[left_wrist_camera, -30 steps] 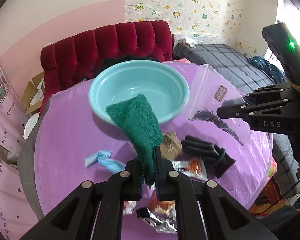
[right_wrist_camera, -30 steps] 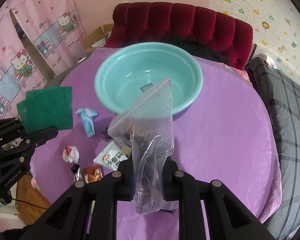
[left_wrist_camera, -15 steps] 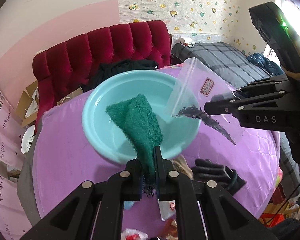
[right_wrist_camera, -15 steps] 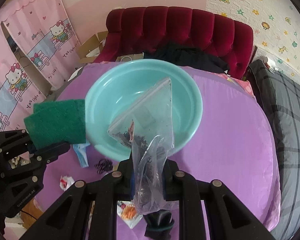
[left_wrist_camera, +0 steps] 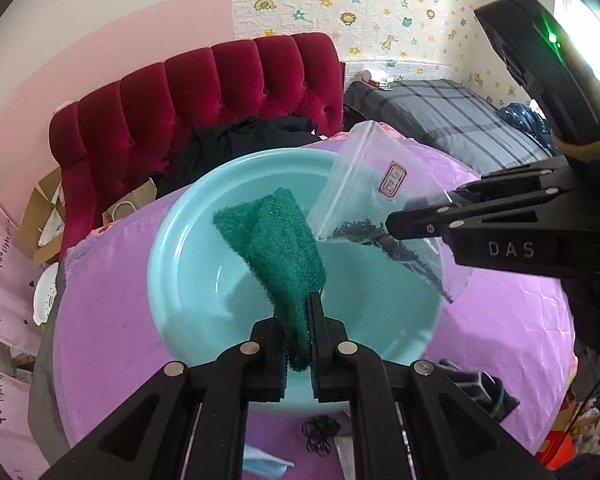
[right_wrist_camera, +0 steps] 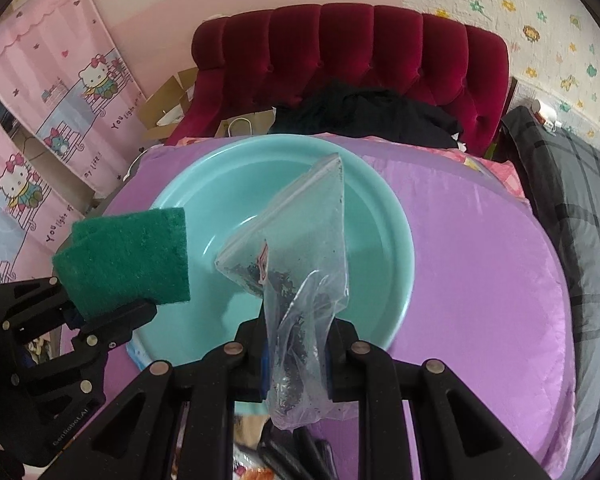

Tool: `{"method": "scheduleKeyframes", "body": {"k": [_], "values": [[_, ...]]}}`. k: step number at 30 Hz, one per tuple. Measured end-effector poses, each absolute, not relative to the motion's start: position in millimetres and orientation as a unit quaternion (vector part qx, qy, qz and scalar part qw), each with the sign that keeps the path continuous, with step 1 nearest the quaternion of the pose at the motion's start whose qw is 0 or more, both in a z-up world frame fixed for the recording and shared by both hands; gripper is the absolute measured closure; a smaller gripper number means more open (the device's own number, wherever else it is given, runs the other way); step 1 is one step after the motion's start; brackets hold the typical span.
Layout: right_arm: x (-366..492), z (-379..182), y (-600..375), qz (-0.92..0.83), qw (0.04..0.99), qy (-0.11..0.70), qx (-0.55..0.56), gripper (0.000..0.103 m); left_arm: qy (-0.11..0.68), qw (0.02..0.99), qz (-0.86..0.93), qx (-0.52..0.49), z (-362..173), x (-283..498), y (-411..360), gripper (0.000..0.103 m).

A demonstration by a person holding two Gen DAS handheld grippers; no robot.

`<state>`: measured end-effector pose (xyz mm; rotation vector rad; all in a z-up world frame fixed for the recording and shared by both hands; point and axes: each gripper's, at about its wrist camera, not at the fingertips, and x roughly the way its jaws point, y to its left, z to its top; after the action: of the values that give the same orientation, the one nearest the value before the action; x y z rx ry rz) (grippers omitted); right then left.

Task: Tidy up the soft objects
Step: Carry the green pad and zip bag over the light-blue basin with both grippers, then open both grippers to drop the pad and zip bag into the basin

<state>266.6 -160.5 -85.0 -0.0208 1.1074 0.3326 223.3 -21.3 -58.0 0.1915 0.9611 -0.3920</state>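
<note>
A green scouring pad (left_wrist_camera: pixel 276 248) hangs over the teal basin (left_wrist_camera: pixel 188 280), pinched in the left hand-held gripper (left_wrist_camera: pixel 299 344). Just beside it, a clear zip bag (right_wrist_camera: pixel 296 264) with dark contents is clamped by the right hand-held gripper (right_wrist_camera: pixel 298 356), above the purple tabletop (right_wrist_camera: pixel 480 272).

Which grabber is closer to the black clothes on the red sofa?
Hard to call. The left gripper and the right gripper both hang over the teal basin, with the black clothes beyond its far rim.
</note>
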Motion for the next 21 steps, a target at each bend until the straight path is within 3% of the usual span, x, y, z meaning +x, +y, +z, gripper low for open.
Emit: {"method": "scheduleKeyframes", "body": {"k": [21], "values": [[323.3,-159.7,-143.7,0.161,0.819,0.551,0.021,0.082,0.494,0.849,-0.171,0.078,-125.9,271.2,-25.4,0.094]]}}
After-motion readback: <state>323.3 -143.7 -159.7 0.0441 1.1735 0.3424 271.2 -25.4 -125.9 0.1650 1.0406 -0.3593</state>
